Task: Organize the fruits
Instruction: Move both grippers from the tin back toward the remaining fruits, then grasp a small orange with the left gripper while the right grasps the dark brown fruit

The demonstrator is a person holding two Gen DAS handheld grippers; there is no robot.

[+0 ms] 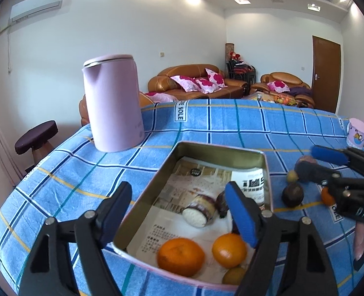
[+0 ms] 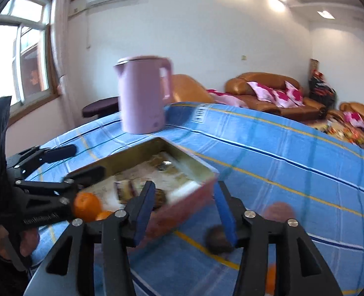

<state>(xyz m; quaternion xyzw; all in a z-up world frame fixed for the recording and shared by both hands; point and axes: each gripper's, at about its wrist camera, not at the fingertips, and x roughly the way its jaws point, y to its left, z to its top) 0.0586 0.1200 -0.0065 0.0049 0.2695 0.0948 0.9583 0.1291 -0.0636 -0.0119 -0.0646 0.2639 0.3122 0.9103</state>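
A pink metal tin (image 1: 268, 167) lined with printed paper lies on the blue checked tablecloth. In it are two oranges (image 1: 180, 256) (image 1: 229, 249), a small greenish fruit (image 1: 233, 275) and a cut purple-skinned piece (image 1: 199, 211). My left gripper (image 1: 179, 214) hangs open and empty over the tin. Right of the tin lie a dark round fruit (image 1: 292, 194), a small yellow-green fruit (image 1: 292, 176), a pinkish fruit (image 1: 305, 160) and an orange (image 1: 327, 196). My right gripper (image 2: 184, 212) is open and empty above the tin's right edge (image 2: 189, 199), with the dark fruit (image 2: 217, 240) by its right finger.
A tall pink kettle (image 1: 113, 103) stands on the table behind the tin. A small pink cup (image 1: 357, 133) stands at the far right edge. A dark stool (image 1: 36, 137) is left of the table. Sofas with cushions (image 1: 196, 81) stand beyond.
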